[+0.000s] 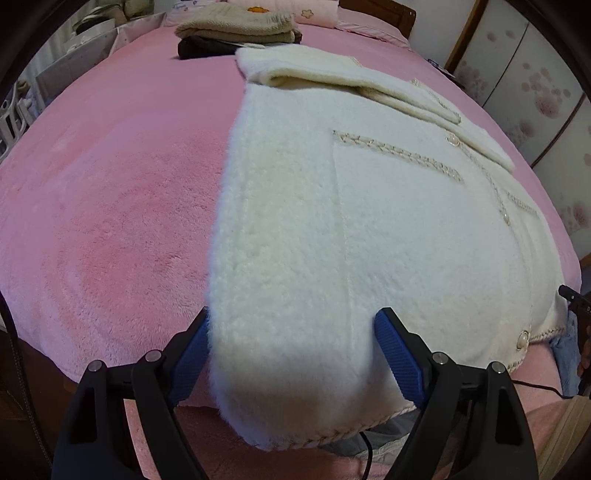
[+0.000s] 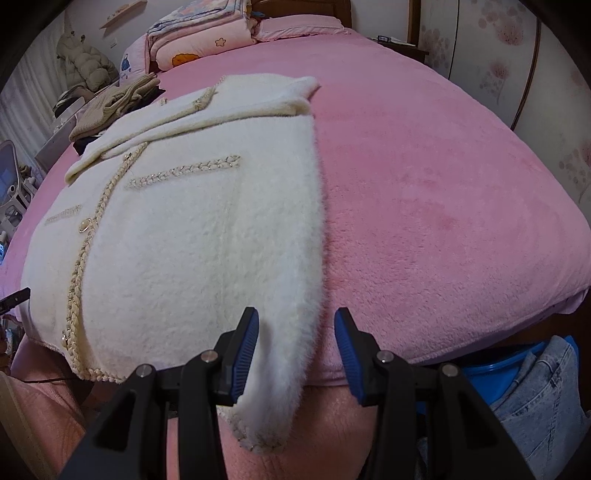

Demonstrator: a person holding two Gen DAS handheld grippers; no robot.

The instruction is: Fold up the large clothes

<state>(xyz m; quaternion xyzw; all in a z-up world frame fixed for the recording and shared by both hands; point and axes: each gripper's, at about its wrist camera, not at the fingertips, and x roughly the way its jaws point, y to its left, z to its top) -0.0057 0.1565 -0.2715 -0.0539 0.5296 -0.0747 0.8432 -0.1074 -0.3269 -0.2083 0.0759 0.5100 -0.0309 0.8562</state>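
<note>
A fluffy cream jacket (image 1: 351,221) with braided trim and pearl buttons lies flat on the pink bed (image 1: 110,203), sleeves folded across its top. Its hem hangs over the near bed edge. My left gripper (image 1: 294,312) straddles the hem's left corner with its jaws wide; the blue pads (image 1: 397,354) touch the pile at both sides without pinching it. In the right wrist view the jacket (image 2: 203,240) fills the left half. My right gripper (image 2: 297,310) stands open around the hem's right corner, which leans on the left pad (image 2: 243,354); a gap shows before the right pad.
Folded beige clothes (image 1: 236,24) on a dark garment (image 1: 199,48) sit at the far end, near pink bedding (image 2: 199,40). Jeans (image 2: 535,398) hang from a blue tub beside the bed. A floral wardrobe (image 1: 535,85) stands to the right. A black cable (image 1: 365,454) trails below the hem.
</note>
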